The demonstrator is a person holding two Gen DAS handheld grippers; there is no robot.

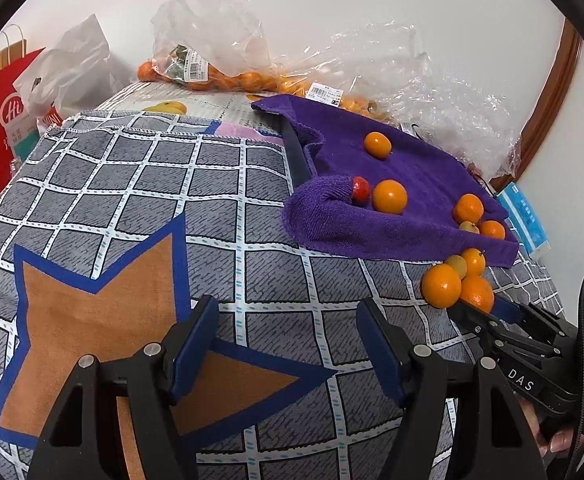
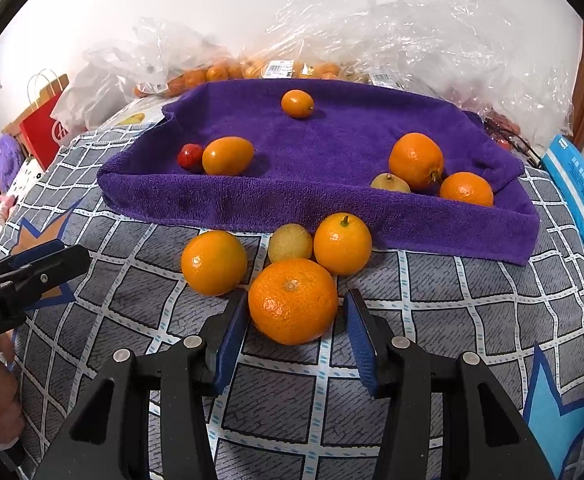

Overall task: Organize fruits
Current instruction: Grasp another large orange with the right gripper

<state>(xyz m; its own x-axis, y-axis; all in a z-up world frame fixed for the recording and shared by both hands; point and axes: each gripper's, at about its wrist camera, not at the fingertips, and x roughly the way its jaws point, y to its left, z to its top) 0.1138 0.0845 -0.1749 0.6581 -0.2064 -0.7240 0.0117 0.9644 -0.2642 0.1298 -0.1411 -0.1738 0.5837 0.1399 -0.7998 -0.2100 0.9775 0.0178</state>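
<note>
Beside the near hem of the purple towel (image 1: pixel 407 176), as the left wrist view has it, four loose fruits huddle on the checked bedcover (image 1: pixel 132 184), and the right gripper (image 1: pixel 487 308) noses in under the nearest of them; whether its fingers press that fruit cannot be told from this side. The left gripper (image 1: pixel 288 344) stands well apart from the towel with its fingers spread over bare cloth, holding nothing. Moving to the right wrist view, the large mandarin (image 2: pixel 293 301) lies straight ahead between the right gripper's (image 2: pixel 295 344) blue fingers (image 2: pixel 232 340), round and with no long axis to favour; a sliver of gap shows at each side, so the fingers flank it but do not pinch yet. That hand is plainly the nearer. A pale yellow fruit (image 2: pixel 290 243) touches the mandarin on the towel side and two more oranges crowd close. Bagged fruit beyond the towel blurs behind crinkled plastic.
</note>
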